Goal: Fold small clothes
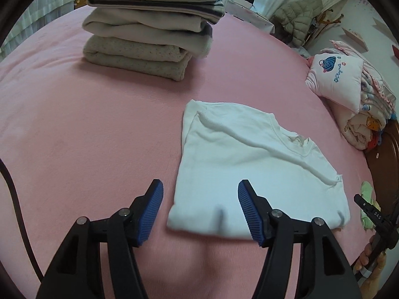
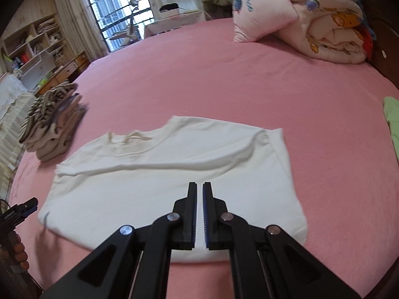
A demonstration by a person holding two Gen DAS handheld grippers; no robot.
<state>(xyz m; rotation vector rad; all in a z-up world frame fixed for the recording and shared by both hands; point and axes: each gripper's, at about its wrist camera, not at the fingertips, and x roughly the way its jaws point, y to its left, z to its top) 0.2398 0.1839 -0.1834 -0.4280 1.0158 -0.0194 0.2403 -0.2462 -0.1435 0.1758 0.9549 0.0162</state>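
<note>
A white T-shirt (image 1: 251, 164) (image 2: 174, 172) lies folded on the pink bed sheet (image 1: 74, 129) (image 2: 224, 79), neckline away from me. My left gripper (image 1: 200, 194) is open and hangs over the shirt's near left corner, blue pads (image 1: 152, 204) wide apart and holding nothing. My right gripper (image 2: 199, 194) is shut with nothing in it, above the shirt's near edge. The right gripper's tip (image 1: 366, 205) shows at the right edge of the left wrist view. At the left edge of the right wrist view is the left gripper's tip (image 2: 25, 206).
A stack of folded clothes (image 1: 149, 32) (image 2: 52, 124), striped piece on top, sits at the far left of the bed. A pink pillow and rolled quilt (image 1: 344, 79) (image 2: 299, 12) lie by the wooden headboard. A light green garment (image 1: 367, 199) (image 2: 392, 119) lies at the right.
</note>
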